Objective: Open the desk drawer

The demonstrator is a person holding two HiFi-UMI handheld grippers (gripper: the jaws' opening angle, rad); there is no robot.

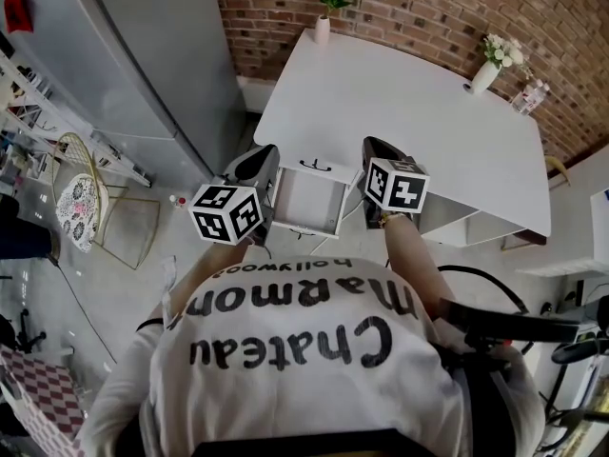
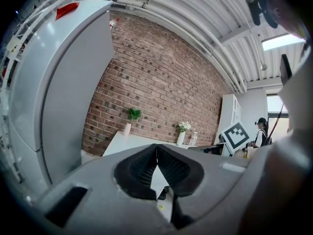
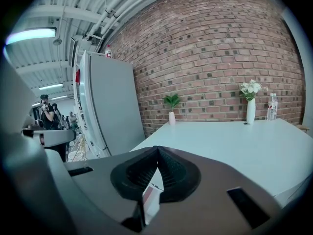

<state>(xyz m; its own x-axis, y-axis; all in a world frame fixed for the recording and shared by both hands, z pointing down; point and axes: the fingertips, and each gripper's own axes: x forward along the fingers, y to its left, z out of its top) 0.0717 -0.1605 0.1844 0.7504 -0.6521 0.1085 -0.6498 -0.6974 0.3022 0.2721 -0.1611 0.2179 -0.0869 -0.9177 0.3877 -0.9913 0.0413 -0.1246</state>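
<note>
A grey refrigerator (image 1: 143, 46) stands at the far left, against the brick wall (image 1: 428, 8). The white desk (image 1: 409, 112) fills the middle. Its drawer (image 1: 309, 201) stands pulled out at the near edge, between the two grippers. The left gripper (image 1: 265, 155) and the right gripper (image 1: 373, 149) both have their jaws pressed together on nothing. A plant vase (image 1: 323, 29) and a flower vase (image 1: 485, 74) sit along the desk's far edge.

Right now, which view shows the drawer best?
Head view: the drawer shows from above, pulled out from the desk. Both gripper views show only a white sliver, low in frame, of what looks like it.
</note>
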